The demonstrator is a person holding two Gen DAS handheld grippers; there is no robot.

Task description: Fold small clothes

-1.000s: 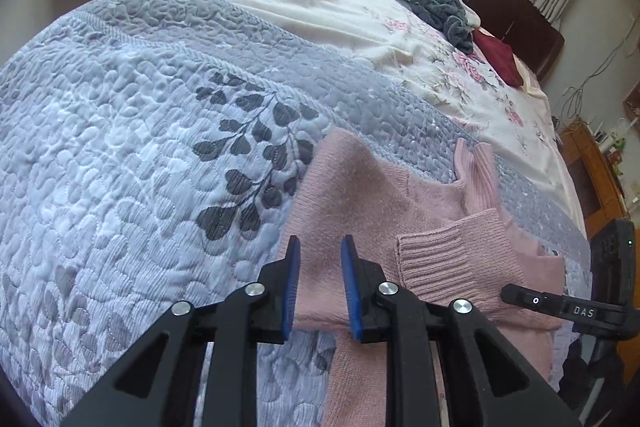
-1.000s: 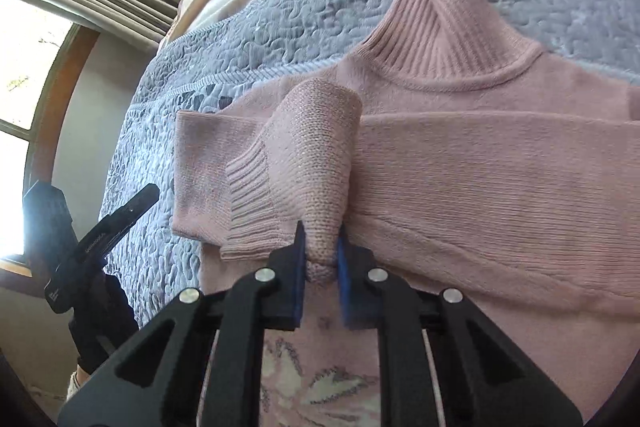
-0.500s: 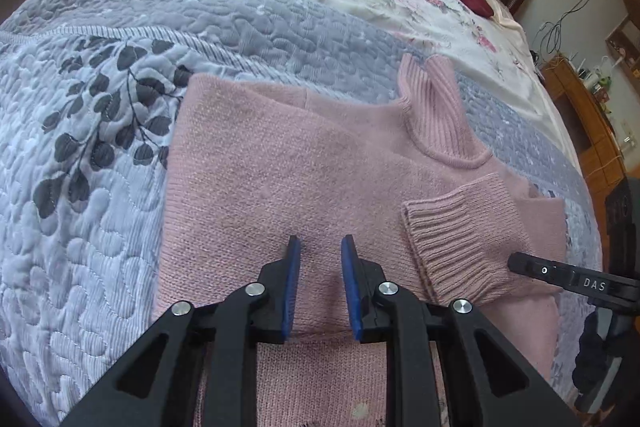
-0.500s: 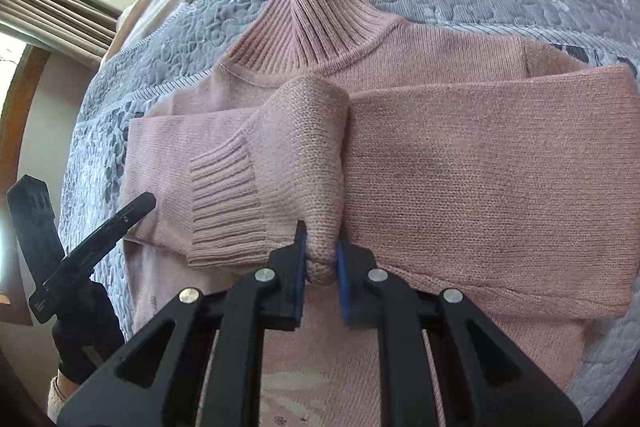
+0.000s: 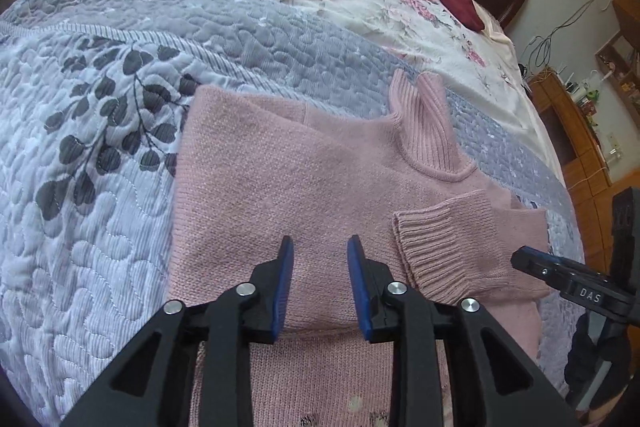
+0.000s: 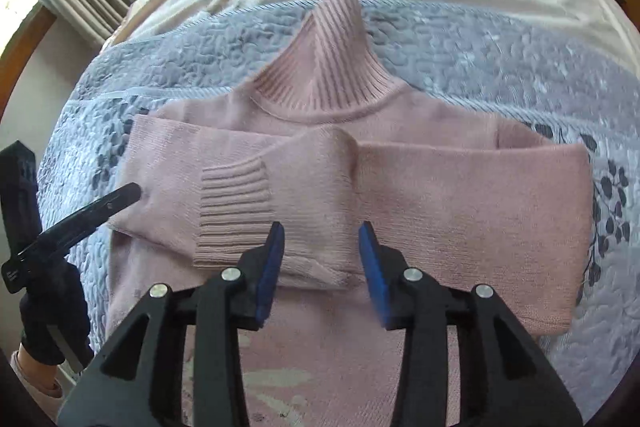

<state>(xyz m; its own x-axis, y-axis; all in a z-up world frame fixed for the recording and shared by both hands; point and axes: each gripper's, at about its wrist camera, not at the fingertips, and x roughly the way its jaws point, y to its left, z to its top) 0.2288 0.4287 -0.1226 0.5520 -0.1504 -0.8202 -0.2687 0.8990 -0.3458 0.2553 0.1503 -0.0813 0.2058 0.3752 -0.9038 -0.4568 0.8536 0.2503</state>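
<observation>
A pink turtleneck sweater (image 6: 440,195) lies flat on the quilted bed (image 5: 100,227), both sleeves crossed over its chest for folding. The right hand-held gripper (image 6: 320,259) hovers wide open and empty above the ribbed cuff (image 6: 234,211); the left hand-held gripper (image 5: 318,279) is open and empty too.

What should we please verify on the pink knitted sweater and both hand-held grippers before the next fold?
1. Right hand-held gripper open, gripping nothing: ok.
2. Left hand-held gripper open and empty: ok.
3. Ribbed cuff of the sleeve lies across the pink knitted turtleneck sweater: ok.
4. Other sleeve folded across the chest: ok.
5. Bottom hem flat: cannot tell, hidden behind the grippers.
6. Grey quilted bedspread beside the sweater free of other clothes: ok.
</observation>
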